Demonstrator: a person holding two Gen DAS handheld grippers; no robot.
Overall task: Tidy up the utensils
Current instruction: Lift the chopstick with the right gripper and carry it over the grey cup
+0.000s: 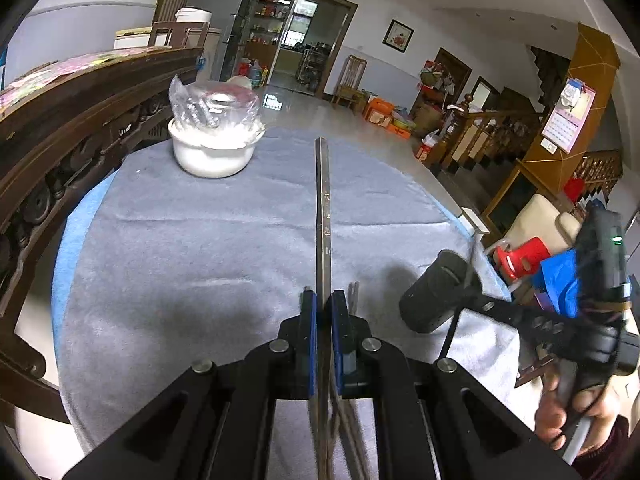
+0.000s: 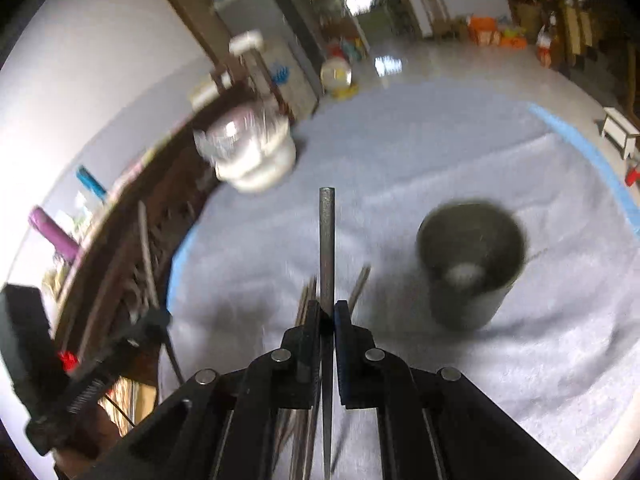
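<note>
Left gripper was clamped on a flat metal chopstick pointing to 12 o'clock; right gripper was clenched on a round metal chopstick, likewise toward 12. Loose chopsticks lay on the grey cloth beneath. White bowl sat at 10 o'clock, dark holder cup at 2 o'clock. Risk: heavy blur suggested fast travel; a thin-gripped stick could pivot, miss the rim, or tip the cup.

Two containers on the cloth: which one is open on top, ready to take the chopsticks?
The dark cup, open-mouthed and upright near the right tool. The white bowl, by the wooden rail, is covered with a clear plastic bag.
</note>
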